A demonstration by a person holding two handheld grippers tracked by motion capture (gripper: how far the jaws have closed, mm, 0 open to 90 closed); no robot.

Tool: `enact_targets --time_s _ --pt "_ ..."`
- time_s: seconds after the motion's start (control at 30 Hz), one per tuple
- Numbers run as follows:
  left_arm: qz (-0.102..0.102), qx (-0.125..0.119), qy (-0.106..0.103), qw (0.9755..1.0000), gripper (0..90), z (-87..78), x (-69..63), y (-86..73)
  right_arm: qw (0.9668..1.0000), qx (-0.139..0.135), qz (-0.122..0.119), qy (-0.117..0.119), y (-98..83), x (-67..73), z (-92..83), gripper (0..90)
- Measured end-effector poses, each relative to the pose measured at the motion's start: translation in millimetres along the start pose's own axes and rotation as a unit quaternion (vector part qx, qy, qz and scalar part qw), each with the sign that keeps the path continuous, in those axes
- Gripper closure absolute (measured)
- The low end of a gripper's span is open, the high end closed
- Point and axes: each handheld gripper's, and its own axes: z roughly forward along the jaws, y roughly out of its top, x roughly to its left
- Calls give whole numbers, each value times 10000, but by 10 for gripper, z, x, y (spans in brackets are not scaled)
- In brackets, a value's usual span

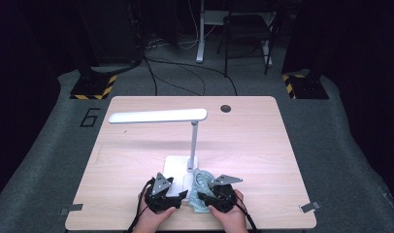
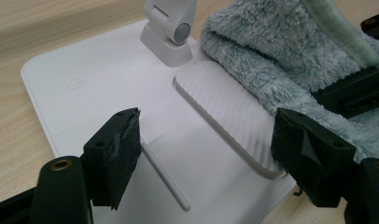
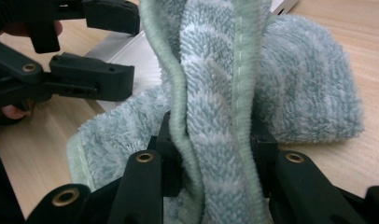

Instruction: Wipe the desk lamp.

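Observation:
A white desk lamp stands mid-table, with its flat base (image 1: 175, 170) near the front and a long head (image 1: 158, 115) reaching left. A fluffy teal cloth (image 1: 201, 183) lies bunched against the base's right side. My right gripper (image 3: 213, 154) is shut on a fold of the cloth (image 3: 211, 93), which stands up between its pads. My left gripper (image 2: 211, 140) hovers open low over the lamp base (image 2: 94, 88), its jaws either side of a ribbed oval pad (image 2: 225, 112), gripping nothing. In the high view, the left gripper (image 1: 180, 195) and right gripper (image 1: 205, 198) sit close together.
The lamp's post (image 1: 192, 145) rises just behind both grippers, with its hinge (image 2: 171, 32) at the base. A round cable hole (image 1: 226, 108) is at the table's far side. Chair and stand legs (image 1: 243, 43) lie on the floor beyond the table.

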Motion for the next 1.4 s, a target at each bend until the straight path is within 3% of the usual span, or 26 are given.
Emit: enact_targets --time_s 0.53,0.73,0.9,1.03,1.23,1.4 --pt "-47 -24 -43 10000 257 2 10 -1 9991 -113 237 -331 248 -204 190 646" --pt "-43 -27 -58 10000 268 2 13 -1 9981 -124 416 -440 404 -339 297 638" --pt "-70 -31 -61 10000 274 1 6 -3 9975 -136 406 -568 501 -421 368 628" --pt "-71 -29 -67 9999 276 1 7 -3 9956 -280 511 -734 616 -528 455 615" --pt "-45 -26 -64 10000 276 0 10 -2 9943 -361 612 -795 659 -565 517 627" --pt "-51 -75 -21 10000 276 7 2 -6 9954 -251 418 -823 645 -485 508 654"
